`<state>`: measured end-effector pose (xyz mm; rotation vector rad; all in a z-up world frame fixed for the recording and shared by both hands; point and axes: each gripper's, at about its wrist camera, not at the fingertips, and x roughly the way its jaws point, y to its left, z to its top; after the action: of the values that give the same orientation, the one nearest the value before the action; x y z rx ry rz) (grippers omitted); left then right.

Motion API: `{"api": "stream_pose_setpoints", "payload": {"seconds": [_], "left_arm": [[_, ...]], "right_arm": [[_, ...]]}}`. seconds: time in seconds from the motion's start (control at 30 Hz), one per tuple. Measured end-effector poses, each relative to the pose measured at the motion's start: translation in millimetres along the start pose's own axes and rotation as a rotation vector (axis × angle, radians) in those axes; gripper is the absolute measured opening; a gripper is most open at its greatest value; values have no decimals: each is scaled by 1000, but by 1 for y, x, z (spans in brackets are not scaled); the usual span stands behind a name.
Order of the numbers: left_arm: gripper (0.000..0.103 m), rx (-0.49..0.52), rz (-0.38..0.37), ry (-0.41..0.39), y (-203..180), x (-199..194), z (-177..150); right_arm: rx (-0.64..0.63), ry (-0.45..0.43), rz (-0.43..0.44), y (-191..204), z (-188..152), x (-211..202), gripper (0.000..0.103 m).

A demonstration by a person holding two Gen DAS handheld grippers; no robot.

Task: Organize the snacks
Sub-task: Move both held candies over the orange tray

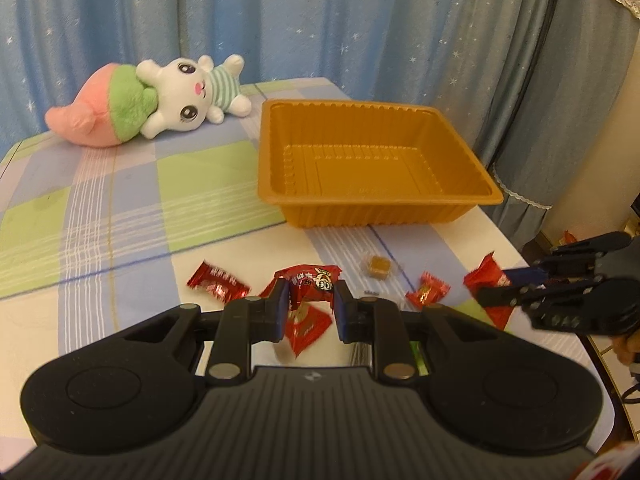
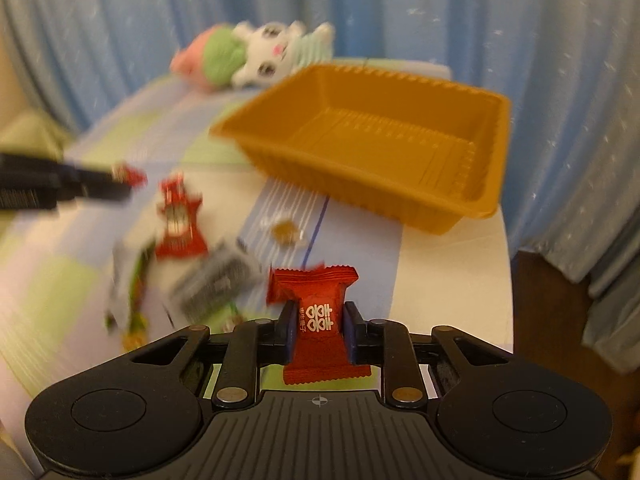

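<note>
In the left wrist view my left gripper (image 1: 311,292) is shut on a red snack packet (image 1: 310,284) with a cartoon face, held just above the table. Further right, my right gripper (image 1: 498,284) pinches a red wrapped candy (image 1: 488,280). The right wrist view shows that candy (image 2: 316,320) upright and squeezed between the right gripper's (image 2: 320,312) blue pads. An empty orange plastic tray (image 1: 380,212) (image 2: 360,192) stands beyond both grippers. Loose on the cloth lie a red candy (image 1: 218,282), a small red candy (image 1: 428,290) and a brown cube in clear wrap (image 1: 378,266).
A plush rabbit (image 1: 160,100) lies at the back left of the checked tablecloth (image 1: 120,200). A silver packet (image 2: 216,280) and a green packet (image 2: 132,292) lie near the front. Blue curtains hang behind. The table edge drops off to the right of the tray.
</note>
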<state>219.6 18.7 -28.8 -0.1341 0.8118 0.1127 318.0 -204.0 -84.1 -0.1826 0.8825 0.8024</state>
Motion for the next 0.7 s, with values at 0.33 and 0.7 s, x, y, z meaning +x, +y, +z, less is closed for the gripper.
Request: {"api": "stream_pose_setpoints", "payload": {"seconds": [0.33,0.7], "left_arm": [[21,34,-31,-52,-12,30,48],[21,78,-57,-58,-33,90,107]], "right_arm": [[202,-129,1,-31,63,-14,24],[360,-183,-22,-68,107,20,24]]}}
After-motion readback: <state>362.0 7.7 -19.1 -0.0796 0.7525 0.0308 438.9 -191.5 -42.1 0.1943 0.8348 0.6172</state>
